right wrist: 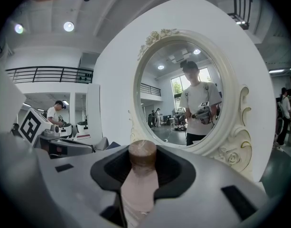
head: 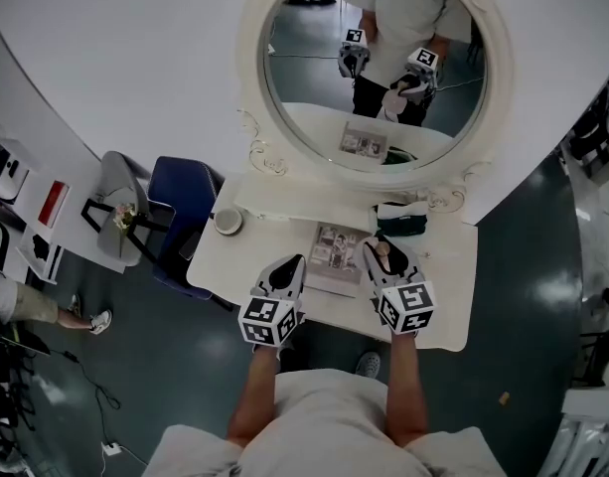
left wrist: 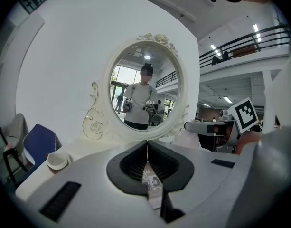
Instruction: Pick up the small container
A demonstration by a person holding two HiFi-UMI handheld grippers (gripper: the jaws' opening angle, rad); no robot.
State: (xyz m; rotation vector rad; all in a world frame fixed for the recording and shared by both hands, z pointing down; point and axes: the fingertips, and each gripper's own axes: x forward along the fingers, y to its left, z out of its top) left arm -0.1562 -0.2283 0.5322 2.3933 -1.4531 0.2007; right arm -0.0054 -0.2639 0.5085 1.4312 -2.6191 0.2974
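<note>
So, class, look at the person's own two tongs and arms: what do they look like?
The left tongs and right tongs have white, wedge-shaped shells with black ribbed pads inside. Each carries a cube printed with black-and-white square markers. The person wears a pale short-sleeved T-shirt, and the forearms are bare.

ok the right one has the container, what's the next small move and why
Probably a short straight lift. The right hand-held gripper is shut on the small container, brown cap at the jaw tips, above the table beside the magazine; whether it has cleared the tabletop isn't visible.
</note>
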